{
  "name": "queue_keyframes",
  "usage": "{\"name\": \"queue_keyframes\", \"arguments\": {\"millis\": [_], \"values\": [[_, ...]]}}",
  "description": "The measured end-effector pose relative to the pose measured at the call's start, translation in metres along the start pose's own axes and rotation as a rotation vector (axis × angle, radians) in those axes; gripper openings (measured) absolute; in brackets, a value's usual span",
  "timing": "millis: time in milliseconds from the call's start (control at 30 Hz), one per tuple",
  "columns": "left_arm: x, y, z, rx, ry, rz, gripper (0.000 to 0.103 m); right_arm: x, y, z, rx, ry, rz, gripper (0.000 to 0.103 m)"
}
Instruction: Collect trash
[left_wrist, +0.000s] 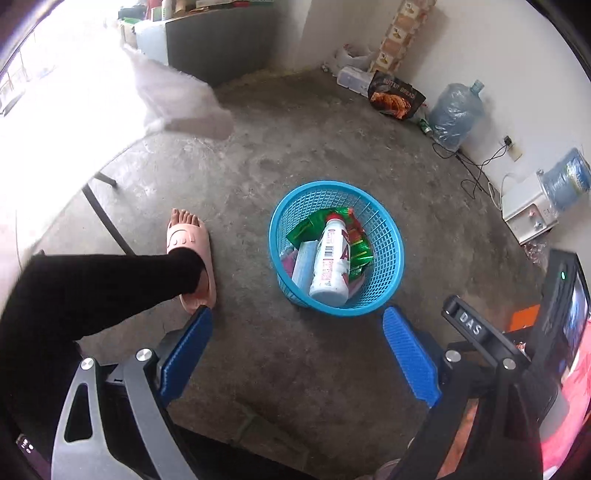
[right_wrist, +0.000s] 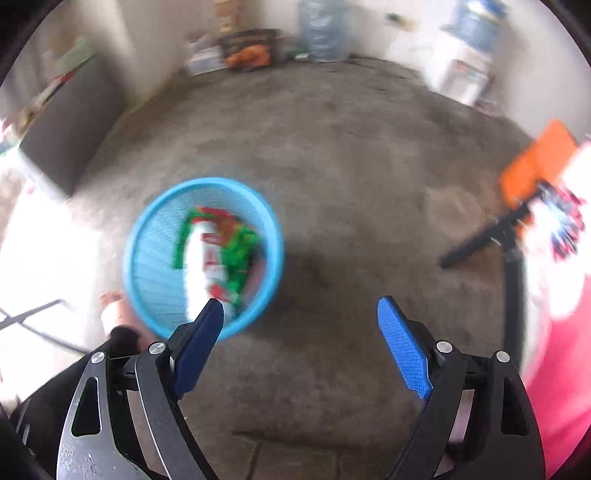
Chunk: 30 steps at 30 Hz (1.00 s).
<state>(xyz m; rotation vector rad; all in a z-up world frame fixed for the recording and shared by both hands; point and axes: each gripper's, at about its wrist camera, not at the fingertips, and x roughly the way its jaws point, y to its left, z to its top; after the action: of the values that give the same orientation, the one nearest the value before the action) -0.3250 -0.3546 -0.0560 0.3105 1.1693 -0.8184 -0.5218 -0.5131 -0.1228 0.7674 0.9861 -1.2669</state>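
A blue plastic basket (left_wrist: 384, 236) stands on the concrete floor. Inside lie a white bottle (left_wrist: 330, 262) with a red label, green and red wrappers (left_wrist: 356, 243) and a pale blue pack (left_wrist: 304, 264). My left gripper (left_wrist: 297, 314) hangs above the floor just nearer than the basket, its blue pads wide apart and nothing between them. In the blurred right wrist view the same basket (right_wrist: 155, 236) sits to the left with the bottle (right_wrist: 199, 266) in it. My right gripper (right_wrist: 300, 304) is open and empty over bare floor, to the right of the basket.
A person's leg in black with a pink slipper (left_wrist: 186, 240) stands left of the basket. A white table (left_wrist: 55, 122) edge and its dark leg are at left. Water jugs (left_wrist: 456, 114), a bread bag (left_wrist: 397, 96), cables and a white appliance (left_wrist: 528, 212) line the far wall. A tripod (right_wrist: 511, 258) stands right.
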Motion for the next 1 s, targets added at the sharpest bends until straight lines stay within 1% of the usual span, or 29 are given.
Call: {"name": "queue_keyframes", "arguments": {"millis": [67, 133, 167, 200, 233, 267, 333, 400, 500, 600, 633, 700, 800, 867, 1000], "values": [[-0.001, -0.002, -0.005, 0.044, -0.041, 0.065, 0.091, -0.003, -0.006, -0.011, 0.053, -0.017, -0.028, 0.082], [-0.001, -0.001, -0.010, 0.069, -0.074, 0.105, 0.091, -0.002, -0.006, -0.022, 0.092, -0.020, -0.017, 0.082], [0.000, 0.001, -0.014, 0.068, -0.067, 0.095, 0.091, 0.000, -0.002, -0.026, 0.089, -0.014, -0.015, 0.082], [0.000, 0.005, -0.016, 0.060, -0.047, 0.075, 0.091, 0.001, 0.005, -0.030, 0.060, 0.010, -0.023, 0.082], [-0.003, 0.009, -0.019, 0.042, -0.045, 0.056, 0.091, 0.001, 0.012, -0.032, 0.023, 0.024, -0.018, 0.082], [-0.005, 0.014, -0.021, 0.031, -0.058, 0.048, 0.091, -0.004, 0.018, -0.036, -0.014, 0.009, -0.013, 0.082], [-0.009, 0.022, -0.026, 0.030, -0.084, 0.071, 0.091, -0.016, 0.026, -0.041, -0.062, -0.048, -0.018, 0.082], [-0.013, 0.028, -0.031, 0.029, -0.082, 0.063, 0.091, -0.024, 0.032, -0.042, -0.098, -0.093, -0.030, 0.082], [-0.015, 0.036, -0.035, 0.016, -0.104, 0.026, 0.091, -0.032, 0.035, -0.045, -0.116, -0.139, -0.035, 0.083], [-0.011, 0.040, -0.038, 0.030, -0.139, 0.014, 0.091, -0.028, 0.042, -0.046, -0.136, -0.126, -0.056, 0.083], [-0.010, 0.042, -0.038, 0.021, -0.132, 0.006, 0.091, -0.027, 0.042, -0.045, -0.135, -0.116, -0.060, 0.083], [-0.016, 0.043, -0.038, 0.012, -0.158, -0.012, 0.091, -0.027, 0.040, -0.044, -0.123, -0.109, -0.065, 0.083], [-0.023, 0.037, -0.040, 0.038, -0.192, -0.005, 0.091, -0.027, 0.039, -0.045, -0.116, -0.105, -0.066, 0.083], [-0.026, 0.035, -0.042, 0.046, -0.206, 0.018, 0.091, -0.028, 0.040, -0.045, -0.125, -0.104, -0.066, 0.083], [-0.036, 0.035, -0.046, 0.036, -0.250, 0.035, 0.091, -0.033, 0.046, -0.050, -0.155, -0.144, -0.066, 0.083]]}}
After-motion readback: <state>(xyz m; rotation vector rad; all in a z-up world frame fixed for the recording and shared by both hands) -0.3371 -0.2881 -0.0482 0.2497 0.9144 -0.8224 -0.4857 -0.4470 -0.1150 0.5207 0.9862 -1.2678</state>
